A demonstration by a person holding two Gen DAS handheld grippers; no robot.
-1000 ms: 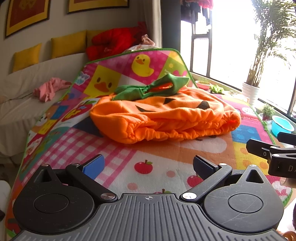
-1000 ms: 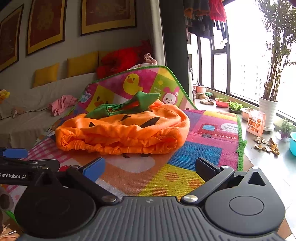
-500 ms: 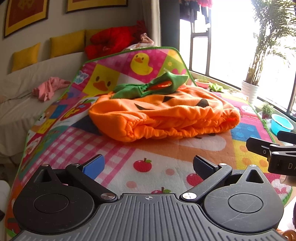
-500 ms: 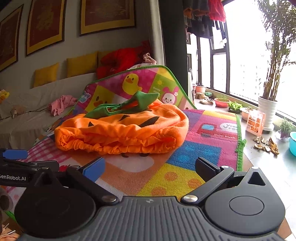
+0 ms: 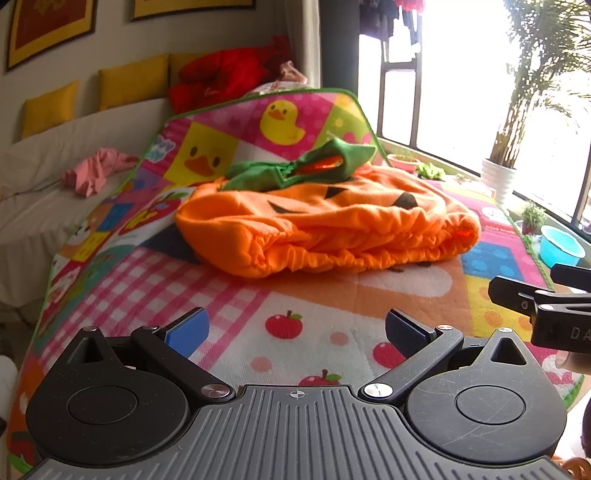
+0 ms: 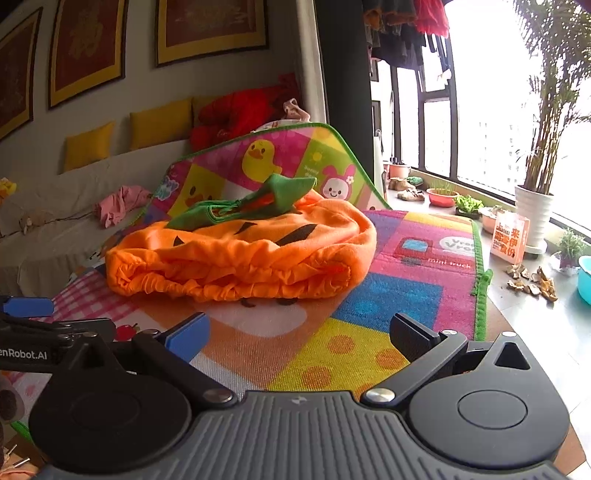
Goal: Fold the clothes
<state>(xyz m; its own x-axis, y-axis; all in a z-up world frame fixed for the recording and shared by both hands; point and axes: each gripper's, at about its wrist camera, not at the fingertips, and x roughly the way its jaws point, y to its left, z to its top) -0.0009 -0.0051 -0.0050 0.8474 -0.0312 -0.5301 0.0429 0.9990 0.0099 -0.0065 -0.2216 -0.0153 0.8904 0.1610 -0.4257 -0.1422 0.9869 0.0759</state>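
An orange pumpkin costume (image 5: 325, 221) lies bunched, unfolded, on the play mat (image 5: 258, 306); left tool (image 5: 295, 328) and right tool (image 6: 299, 332) gape empty nearby.

I see a grey wall (image 6: 229, 92) hung with gold-framed pictures (image 6: 212, 27). Below it runs a white sofa (image 6: 55, 206) with yellow cushions (image 6: 160, 123) and a red heap (image 6: 240, 110) at its far end. A dark pillar (image 6: 343, 81) meets tall windows (image 6: 480, 110) flooded with daylight. A potted palm (image 6: 535, 206) stands on the sill (image 6: 569, 314).
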